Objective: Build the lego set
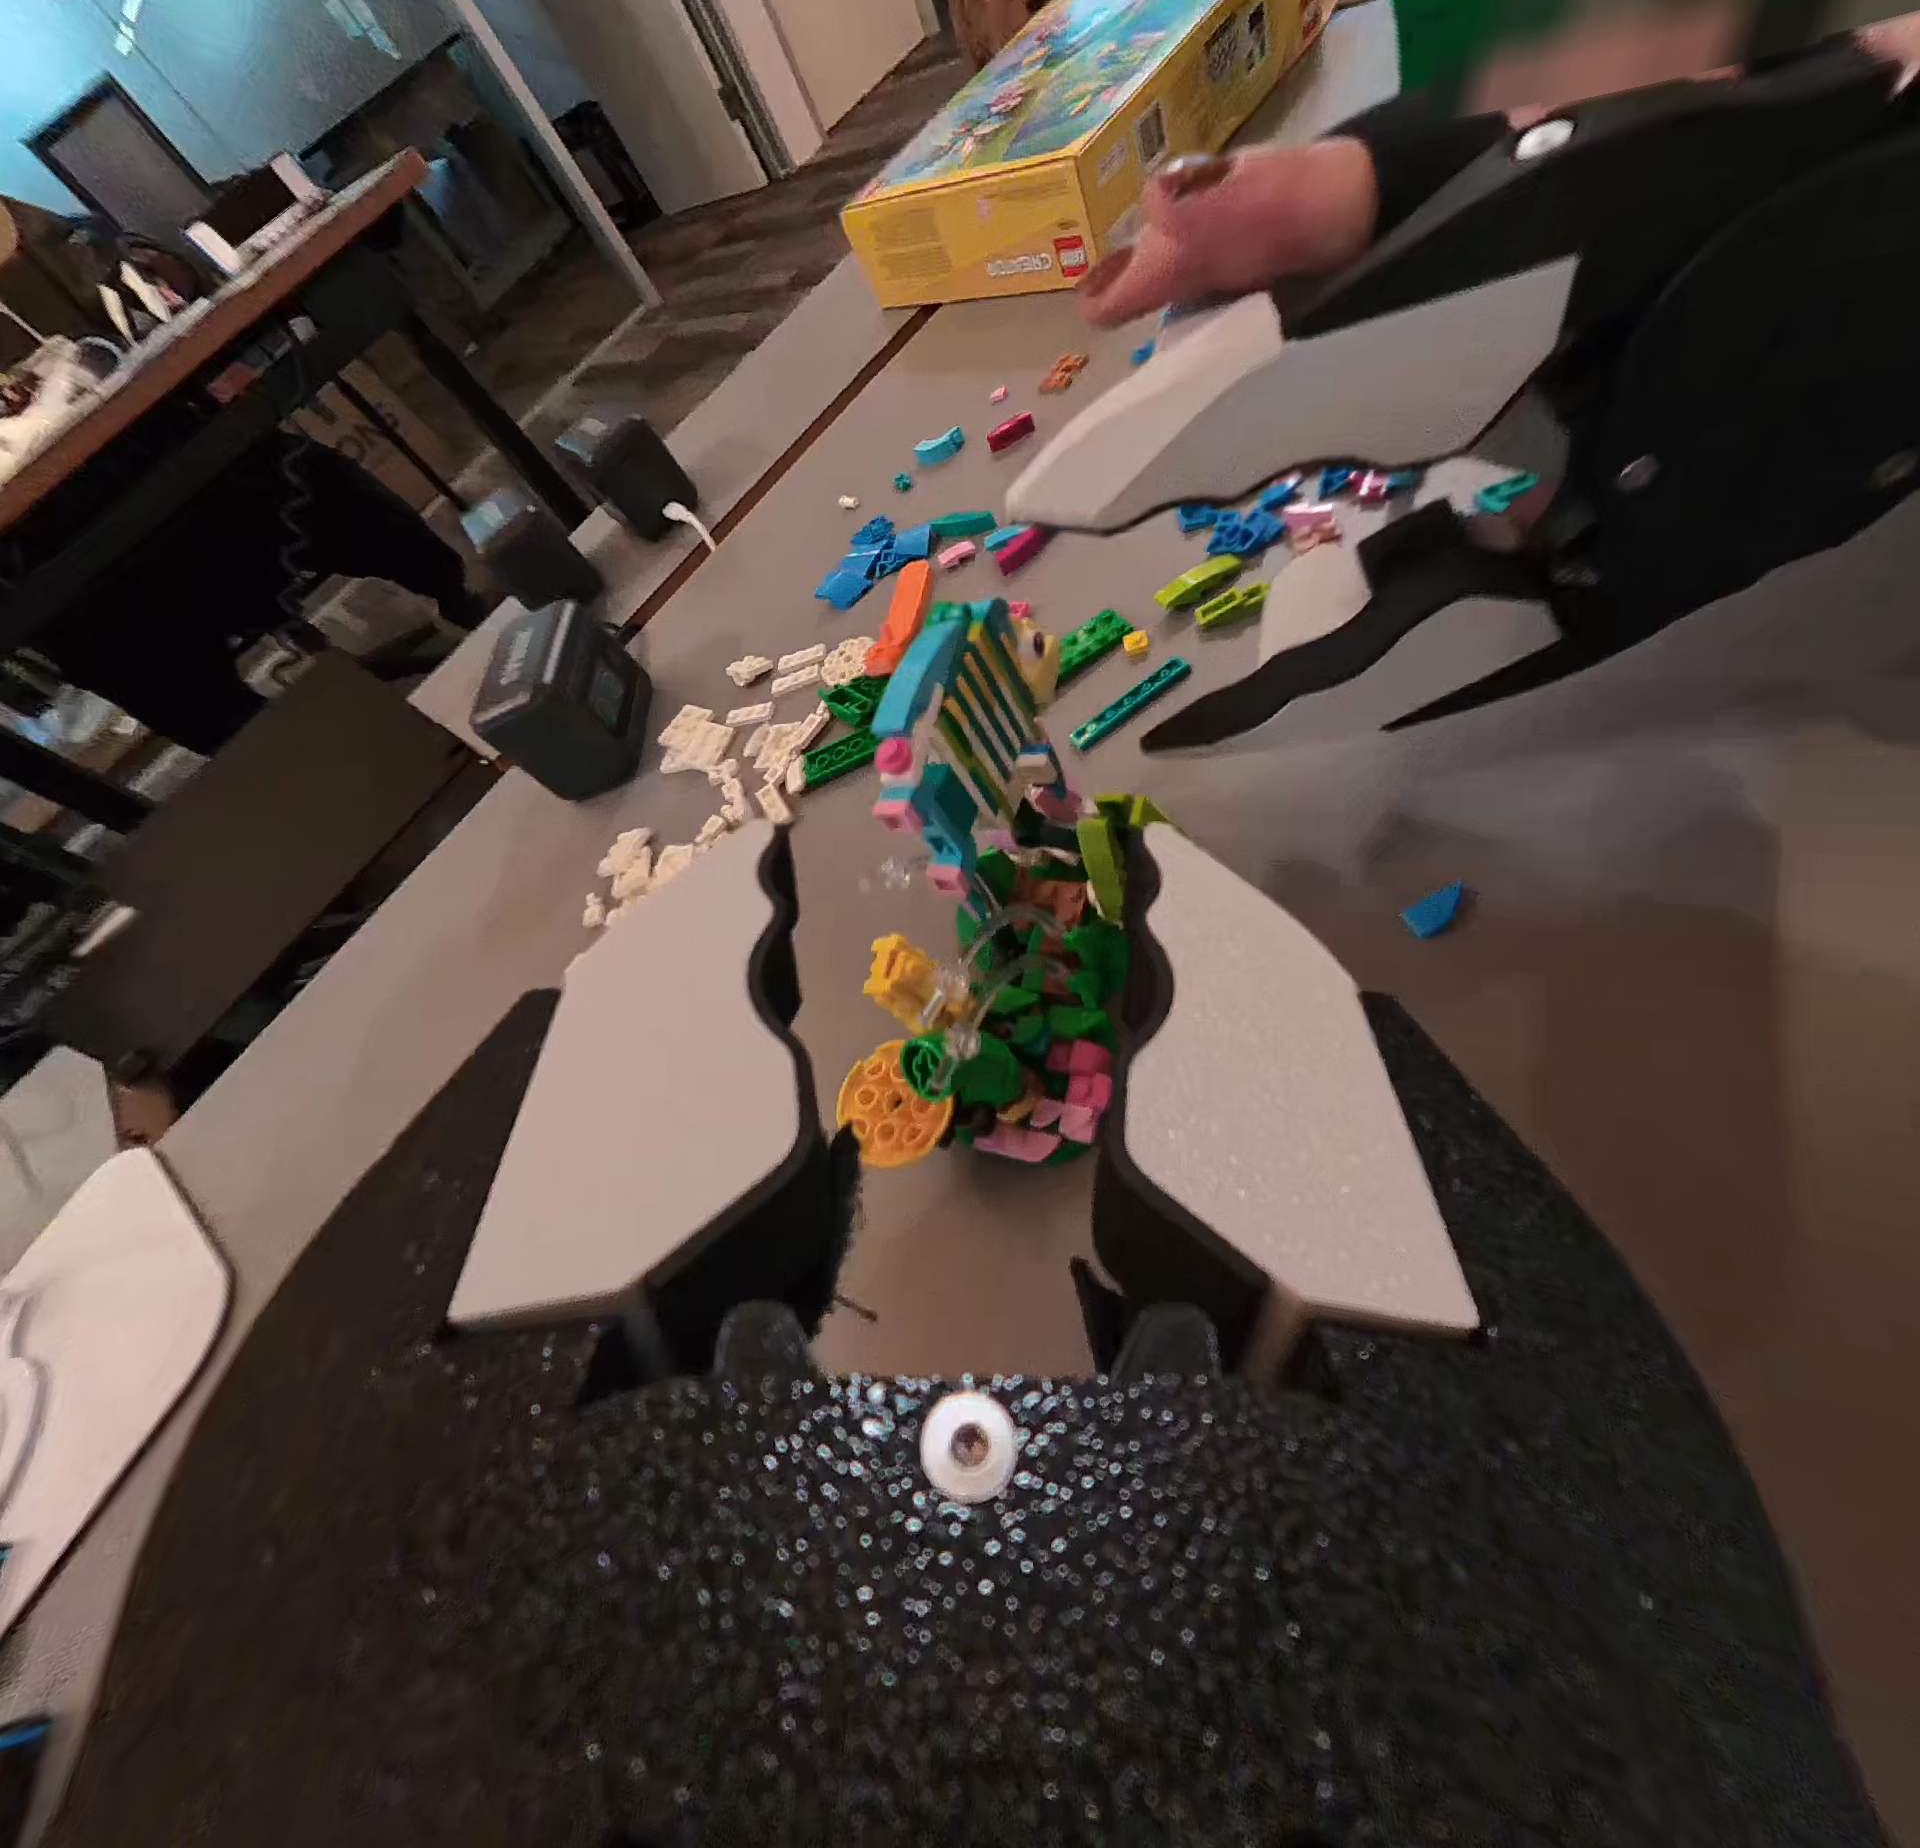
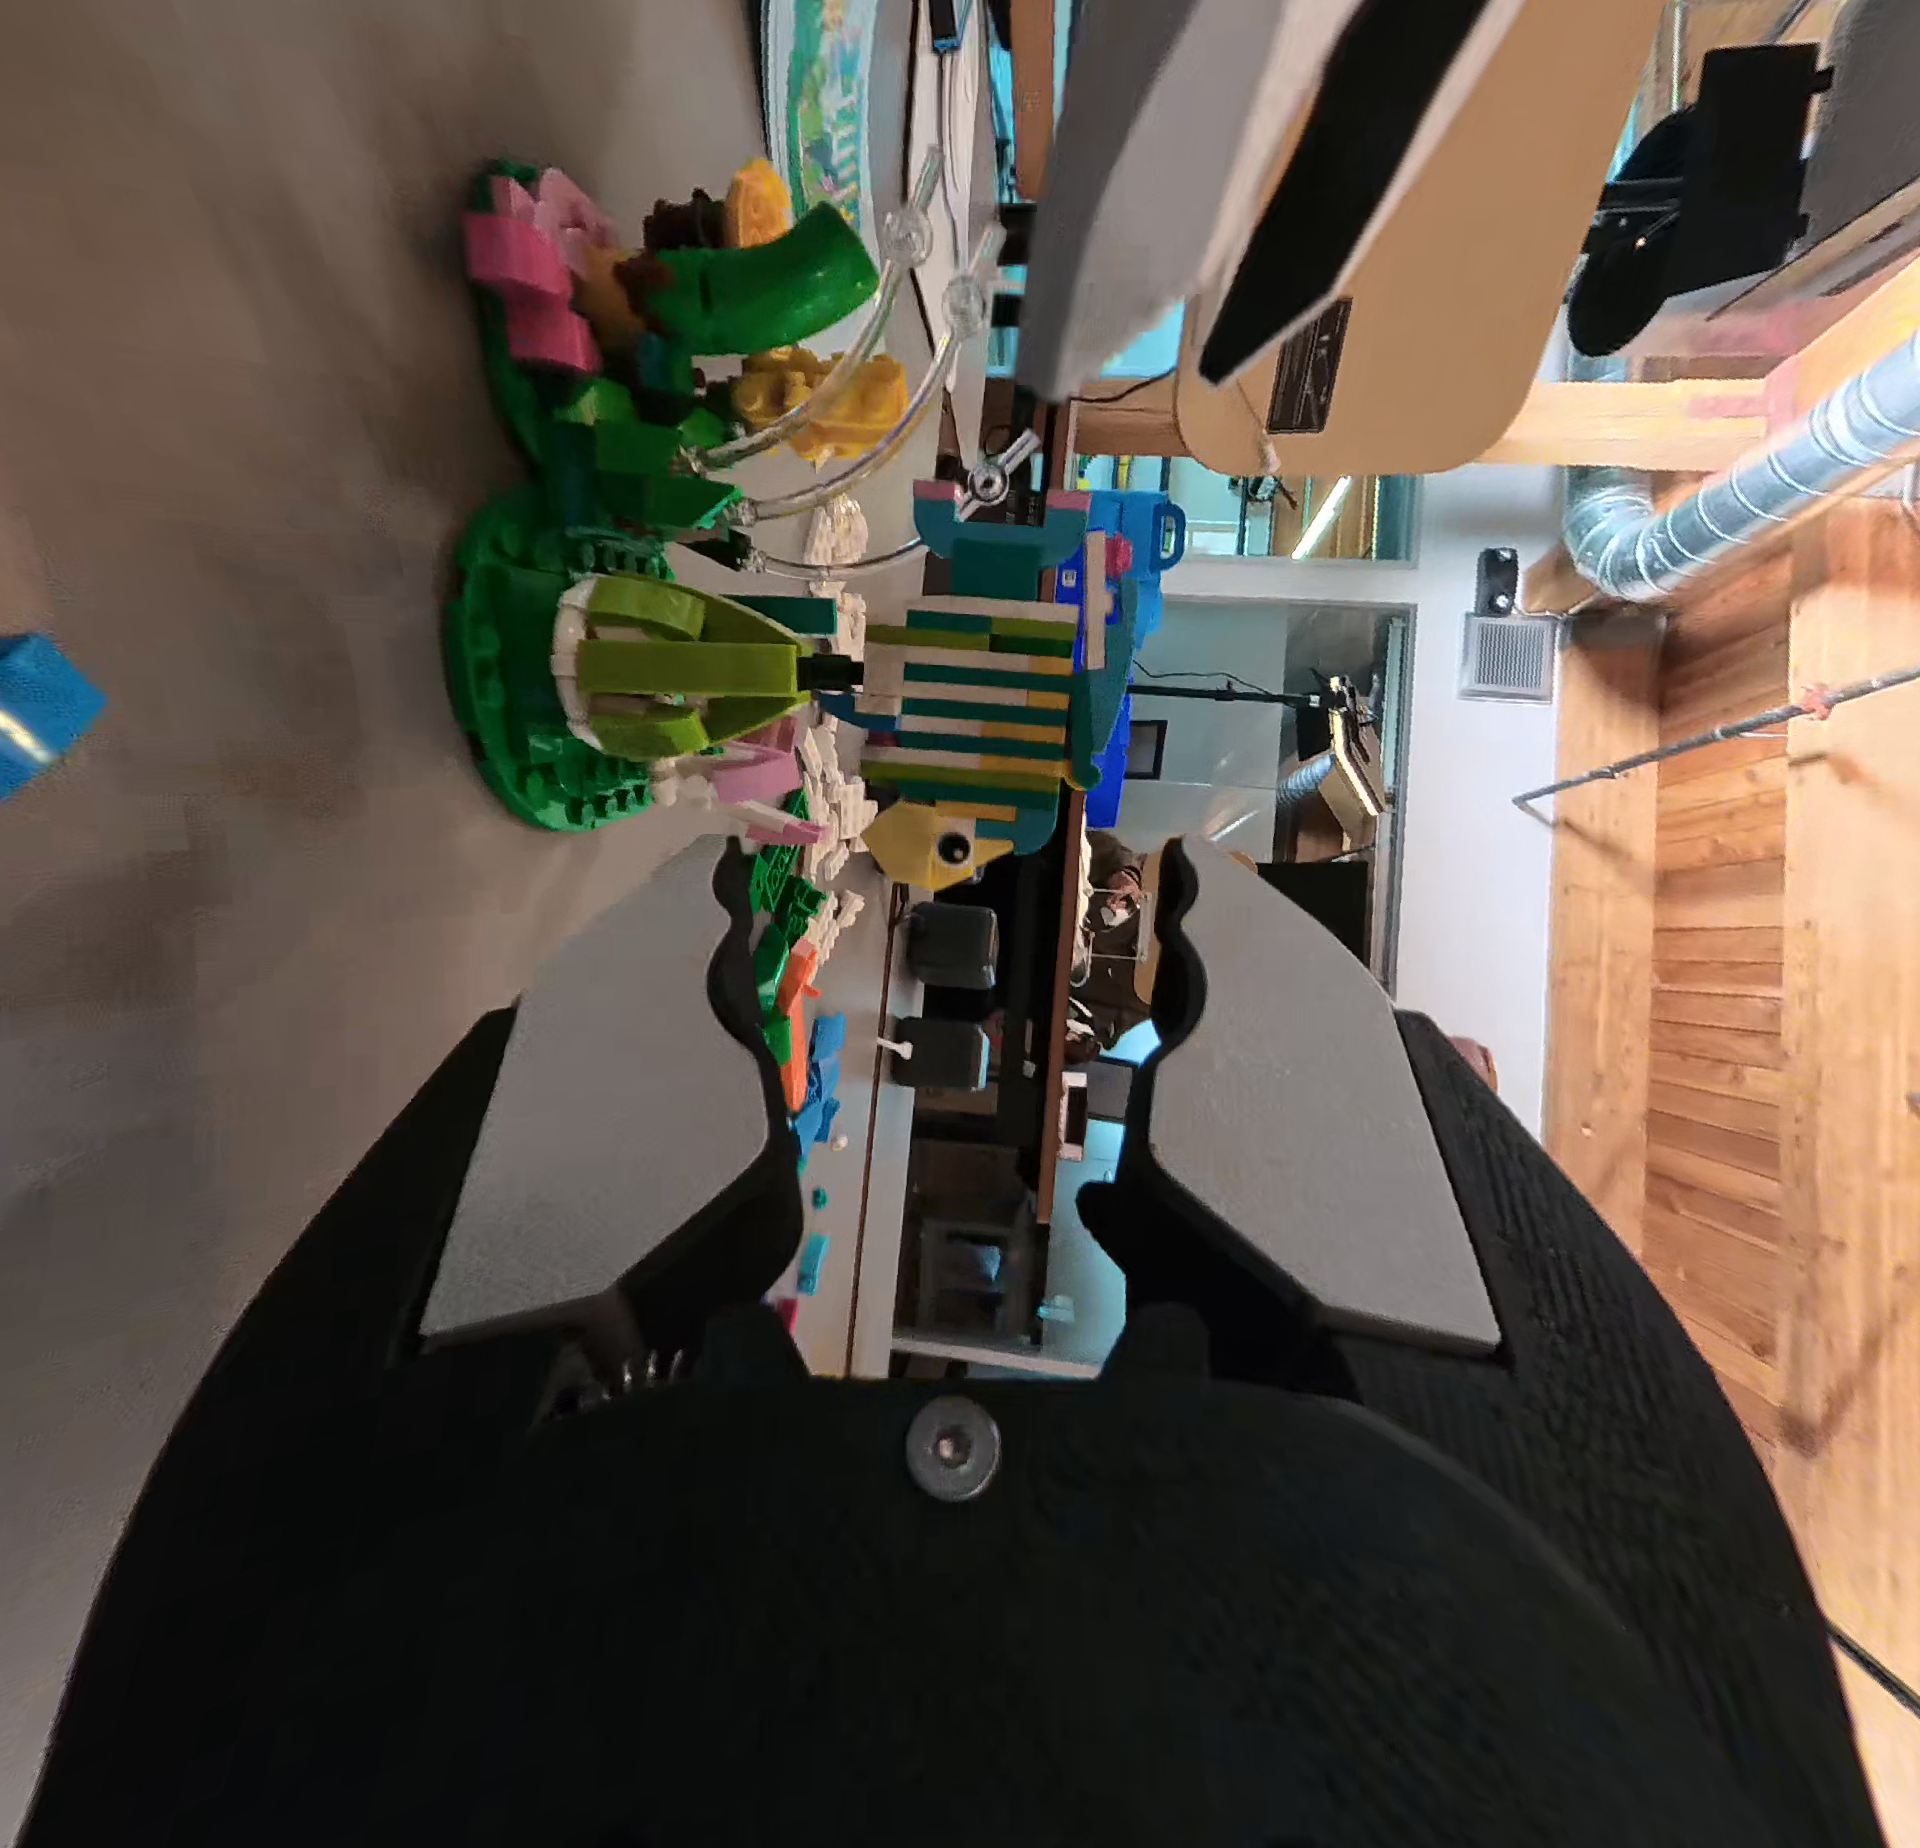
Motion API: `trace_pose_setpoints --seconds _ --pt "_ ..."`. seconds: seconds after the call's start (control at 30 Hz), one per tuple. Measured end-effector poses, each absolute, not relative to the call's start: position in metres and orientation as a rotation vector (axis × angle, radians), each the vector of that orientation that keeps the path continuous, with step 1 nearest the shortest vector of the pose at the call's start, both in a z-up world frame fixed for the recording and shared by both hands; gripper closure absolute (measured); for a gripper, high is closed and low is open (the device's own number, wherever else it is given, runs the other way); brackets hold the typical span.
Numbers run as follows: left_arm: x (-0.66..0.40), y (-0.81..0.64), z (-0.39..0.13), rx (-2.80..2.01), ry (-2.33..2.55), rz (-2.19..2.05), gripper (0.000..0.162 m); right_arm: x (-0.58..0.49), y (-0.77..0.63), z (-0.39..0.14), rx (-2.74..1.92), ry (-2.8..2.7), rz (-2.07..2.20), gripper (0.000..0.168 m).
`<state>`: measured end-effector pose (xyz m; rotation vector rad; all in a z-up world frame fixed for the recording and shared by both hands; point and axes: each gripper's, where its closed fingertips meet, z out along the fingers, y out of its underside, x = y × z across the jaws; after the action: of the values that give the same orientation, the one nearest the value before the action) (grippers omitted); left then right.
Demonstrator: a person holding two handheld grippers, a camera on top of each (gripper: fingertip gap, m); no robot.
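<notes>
Striped brick fish (image 2: 977, 718), studded green base (image 2: 520, 676), grippers apart

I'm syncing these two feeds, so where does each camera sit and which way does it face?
Left wrist view: on the left claw, looking along the grey table at the lego model; its own open fingers and the right claw show.
Right wrist view: on the right claw, rolled sideways, facing the striped fish; the left claw's fingers enter at the top.
Shared: model, fish, loose bricks.
</notes>
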<state>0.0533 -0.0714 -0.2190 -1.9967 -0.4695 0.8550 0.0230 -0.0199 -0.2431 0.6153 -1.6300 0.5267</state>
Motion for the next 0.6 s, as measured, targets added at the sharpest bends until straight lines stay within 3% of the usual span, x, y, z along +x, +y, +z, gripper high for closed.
trace_pose_setpoints --seconds 0.6 --pt "0.017 -0.052 -0.245 -2.222 -0.47 0.478 0.126 0.004 -0.046 -0.241 0.695 -1.654 0.587 0.099"
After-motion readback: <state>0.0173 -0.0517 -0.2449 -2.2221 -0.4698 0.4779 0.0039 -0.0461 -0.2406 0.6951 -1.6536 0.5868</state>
